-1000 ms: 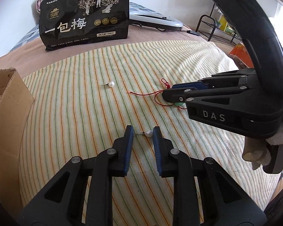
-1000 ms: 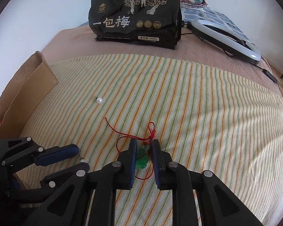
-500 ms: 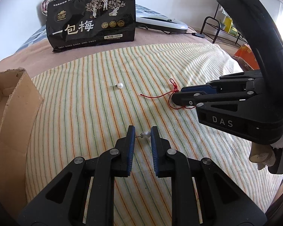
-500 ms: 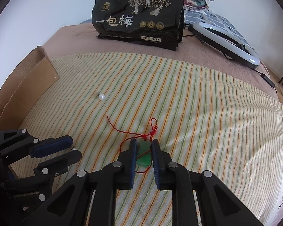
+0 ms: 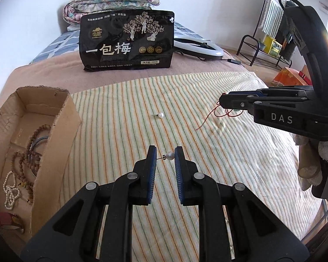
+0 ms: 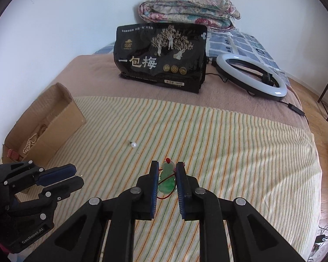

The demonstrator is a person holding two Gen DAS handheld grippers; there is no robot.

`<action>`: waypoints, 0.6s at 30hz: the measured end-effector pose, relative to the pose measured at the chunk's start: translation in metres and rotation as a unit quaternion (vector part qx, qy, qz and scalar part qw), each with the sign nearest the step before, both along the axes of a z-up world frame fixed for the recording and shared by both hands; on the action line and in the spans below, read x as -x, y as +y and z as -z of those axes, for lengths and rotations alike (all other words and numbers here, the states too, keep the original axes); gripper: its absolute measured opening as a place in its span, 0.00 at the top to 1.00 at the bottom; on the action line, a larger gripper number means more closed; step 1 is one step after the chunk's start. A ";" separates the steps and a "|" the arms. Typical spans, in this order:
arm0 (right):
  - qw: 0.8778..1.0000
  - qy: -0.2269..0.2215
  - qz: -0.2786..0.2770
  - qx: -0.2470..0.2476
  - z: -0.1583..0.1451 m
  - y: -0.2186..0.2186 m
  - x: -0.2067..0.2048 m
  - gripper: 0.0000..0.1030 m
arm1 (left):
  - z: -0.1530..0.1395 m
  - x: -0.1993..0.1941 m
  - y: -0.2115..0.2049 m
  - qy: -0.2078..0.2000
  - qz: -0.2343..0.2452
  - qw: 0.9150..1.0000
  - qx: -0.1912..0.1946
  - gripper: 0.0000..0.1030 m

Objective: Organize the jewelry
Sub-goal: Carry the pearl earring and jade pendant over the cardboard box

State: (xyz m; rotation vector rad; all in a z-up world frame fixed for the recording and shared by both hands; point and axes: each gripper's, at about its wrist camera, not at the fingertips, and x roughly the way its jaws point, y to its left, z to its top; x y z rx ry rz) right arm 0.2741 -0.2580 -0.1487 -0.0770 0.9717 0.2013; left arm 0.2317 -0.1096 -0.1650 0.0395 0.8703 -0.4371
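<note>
My left gripper (image 5: 165, 155) is shut on a pearl earring (image 5: 169, 155), held by pearl and post above the striped cloth (image 5: 120, 113). My right gripper (image 6: 166, 175) is shut on a green jade pendant (image 6: 167, 180) with a red cord (image 5: 210, 118) that hangs down; it is lifted off the cloth. A second pearl earring (image 5: 160, 115) lies on the cloth between them, also in the right wrist view (image 6: 133, 145). The open cardboard box (image 5: 54, 122) at the left holds bead bracelets (image 5: 26, 152) and a pearl string (image 5: 9, 187).
A black snack bag (image 5: 126, 41) stands at the back of the bed, with a ring light (image 6: 251, 76) to its right and a folded quilt (image 6: 188, 11) behind. A metal rack (image 5: 264, 45) stands off the bed's right.
Both grippers have risen, each carrying its item: the pearl earring and the jade pendant have left the cloth. The box's inside has come into view.
</note>
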 end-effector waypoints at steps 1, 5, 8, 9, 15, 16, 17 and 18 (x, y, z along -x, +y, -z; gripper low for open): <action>1.000 -0.005 -0.001 0.000 -0.005 0.002 0.002 0.87 | -0.004 0.002 0.003 -0.003 -0.003 1.000 0.002 0.85; 1.000 -0.023 -0.003 0.004 -0.023 0.007 0.011 0.87 | -0.019 0.011 0.016 -0.014 -0.011 1.000 0.010 0.85; 0.999 -0.035 -0.008 0.002 -0.036 0.013 0.018 0.87 | -0.030 0.018 0.025 -0.023 -0.017 1.000 0.012 0.85; 0.999 -0.040 -0.010 0.002 -0.040 0.015 0.020 0.87 | -0.033 0.020 0.029 -0.025 -0.019 0.999 0.012 0.85; 0.998 -0.062 -0.027 -0.005 -0.063 0.032 0.032 0.87 | -0.052 0.033 0.050 -0.043 -0.033 0.998 0.014 0.85; 0.997 -0.065 -0.030 -0.006 -0.066 0.036 0.034 0.87 | -0.055 0.035 0.054 -0.045 -0.035 0.998 0.013 0.85; 0.997 -0.068 -0.034 -0.007 -0.068 0.040 0.035 0.87 | -0.058 0.037 0.058 -0.048 -0.038 0.998 0.011 0.85; 0.997 -0.071 -0.037 -0.008 -0.071 0.043 0.036 0.87 | -0.061 0.038 0.063 -0.052 -0.041 0.998 0.009 0.85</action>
